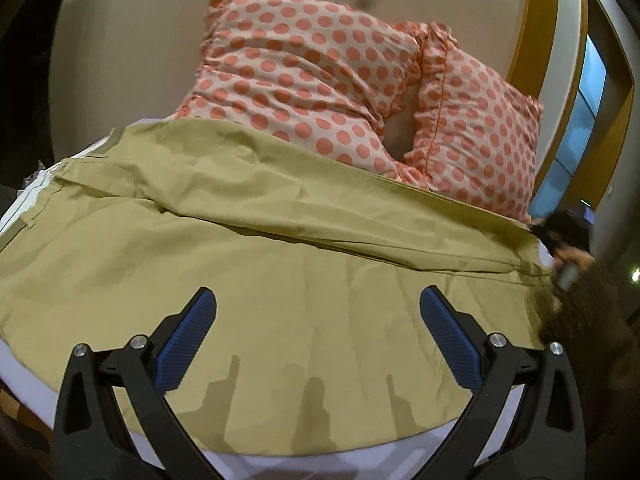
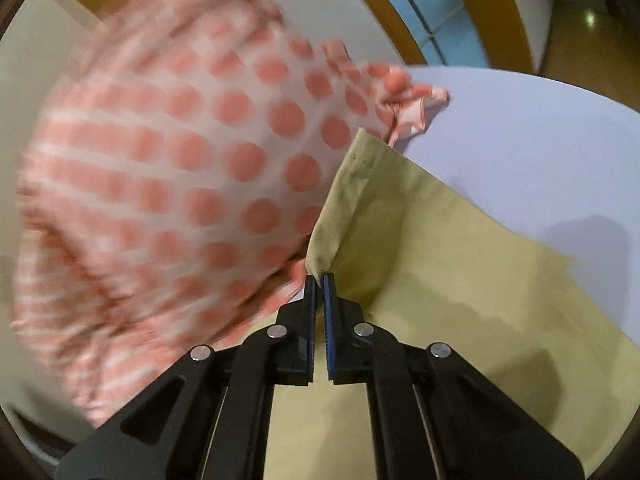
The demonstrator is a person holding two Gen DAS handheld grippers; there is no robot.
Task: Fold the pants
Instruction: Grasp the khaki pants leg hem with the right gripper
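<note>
No writing or label can be read anywhere. The pants (image 1: 248,248), khaki woven cloth with soft creases and stitched seams, lie spread across a white bed (image 2: 532,136), their far edge against two frilled pillows (image 1: 304,68) of pale fabric with coral dots. The left gripper (image 1: 318,336) hangs over the cloth, its ribbed blue fingers (image 1: 188,344) wide apart and holding nothing. Only the right wrist view shows the right gripper (image 2: 319,280), fingers clamped together on a raised hem corner of the pants beside a blurred pillow.

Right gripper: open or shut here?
Shut. The right gripper has its blue pads pressed together on a pinched edge of the khaki pants.
</note>
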